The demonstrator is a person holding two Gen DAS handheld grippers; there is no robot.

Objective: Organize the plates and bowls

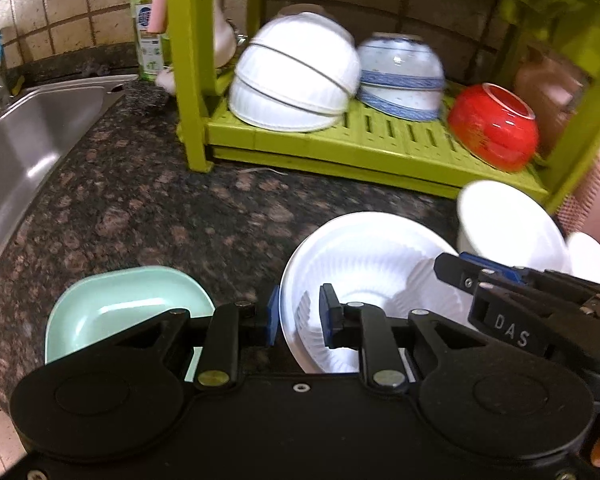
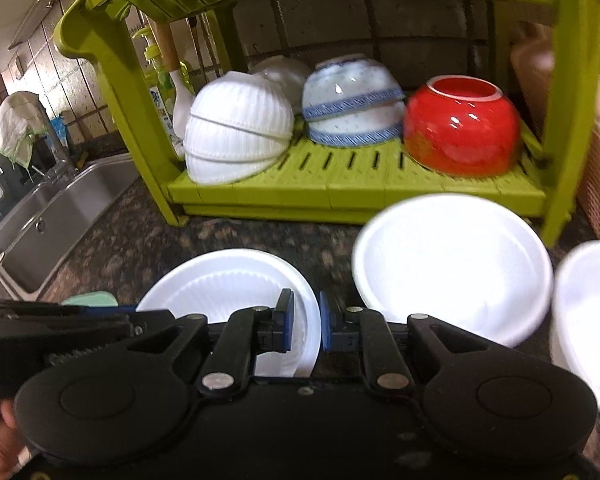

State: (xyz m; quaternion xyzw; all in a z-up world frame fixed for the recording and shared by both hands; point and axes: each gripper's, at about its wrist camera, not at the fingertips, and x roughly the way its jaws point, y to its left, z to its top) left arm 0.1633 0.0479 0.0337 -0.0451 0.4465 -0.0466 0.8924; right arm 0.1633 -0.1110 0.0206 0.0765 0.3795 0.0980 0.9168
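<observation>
The left gripper (image 1: 298, 320) and right gripper (image 2: 306, 326) each straddle an opposite rim of the ribbed white plate (image 1: 364, 272), jaws apart, not clamped. The plate sits on the granite counter (image 1: 160, 208) in front of the green dish rack (image 1: 340, 148). An uneven squeeze could make the glossy rim slip, knocking the white bowl (image 2: 452, 264) beside it. A steel sink (image 1: 32, 140) sits at the counter's left end, below a tiled wall.

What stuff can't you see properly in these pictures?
- Mint dish: its near part is hidden by the left tongs in the left wrist view; only a sliver shows in the right wrist view.
- White bowl at the far right: cut off by the right wrist picture's edge.
- Green rack: its top shelf's contents are out of view in both.
- Bottle label: too blurred to read.
</observation>
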